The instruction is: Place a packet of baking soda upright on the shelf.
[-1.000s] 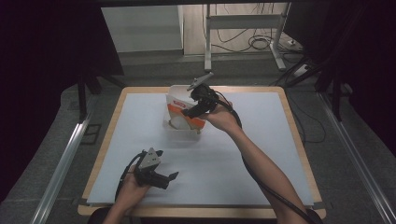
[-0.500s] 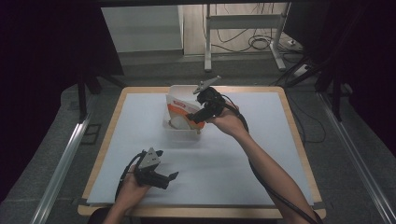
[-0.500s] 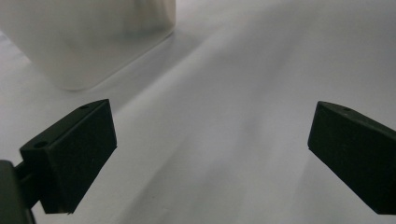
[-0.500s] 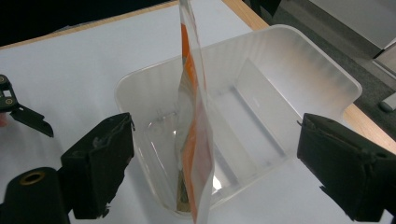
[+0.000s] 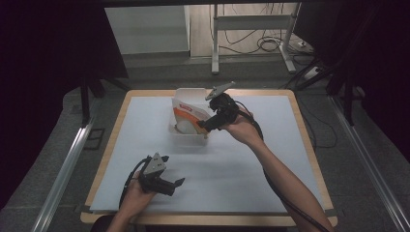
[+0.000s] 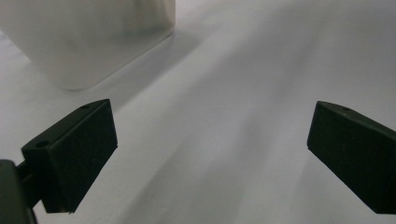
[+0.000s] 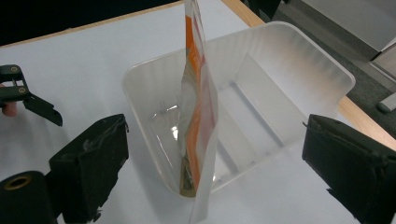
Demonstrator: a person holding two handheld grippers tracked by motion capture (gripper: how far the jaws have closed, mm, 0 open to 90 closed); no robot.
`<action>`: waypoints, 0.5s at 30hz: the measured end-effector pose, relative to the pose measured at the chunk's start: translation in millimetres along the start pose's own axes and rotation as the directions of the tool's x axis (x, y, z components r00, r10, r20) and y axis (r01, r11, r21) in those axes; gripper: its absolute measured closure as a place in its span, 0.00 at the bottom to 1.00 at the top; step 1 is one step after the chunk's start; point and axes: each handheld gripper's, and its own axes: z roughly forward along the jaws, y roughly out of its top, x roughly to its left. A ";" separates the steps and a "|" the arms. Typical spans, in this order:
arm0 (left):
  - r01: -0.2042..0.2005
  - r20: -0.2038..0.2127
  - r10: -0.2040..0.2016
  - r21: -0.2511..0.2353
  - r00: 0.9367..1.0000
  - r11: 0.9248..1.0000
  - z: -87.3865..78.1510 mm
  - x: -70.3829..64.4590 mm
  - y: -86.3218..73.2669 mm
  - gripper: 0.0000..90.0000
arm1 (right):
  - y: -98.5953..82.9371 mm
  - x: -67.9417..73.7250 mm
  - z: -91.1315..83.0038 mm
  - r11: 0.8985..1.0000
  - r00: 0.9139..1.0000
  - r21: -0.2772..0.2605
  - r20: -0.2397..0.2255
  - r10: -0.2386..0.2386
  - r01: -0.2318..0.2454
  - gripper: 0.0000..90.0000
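Since a moment ago, the right tool (image 5: 205, 126) has slid a bit to the right, and its two black jaws are now wide apart with nothing held. An orange and white pouch (image 7: 198, 116) stands on its edge inside the clear plastic bin (image 7: 299, 60), leaning on the near wall. That bin sits on the far side of the white tabletop (image 5: 270, 164). Down near the front edge, the left tool (image 5: 176, 186) rests low over the tabletop, jaws also apart and empty.
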 end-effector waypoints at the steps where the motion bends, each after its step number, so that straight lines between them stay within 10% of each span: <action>1: 0.001 0.001 -0.001 0.000 1.000 1.000 0.0 -0.1 0.0 0.02 | -1.0 0.1 -1.2 1.000 1.000 -0.001 0.000 -0.002 0.002 0.07; 15: 0.001 -0.003 -0.001 0.003 1.000 1.000 0.4 -0.1 0.1 0.02 | -21.1 -1.3 -19.2 0.999 1.000 -0.033 0.019 0.020 -0.019 0.02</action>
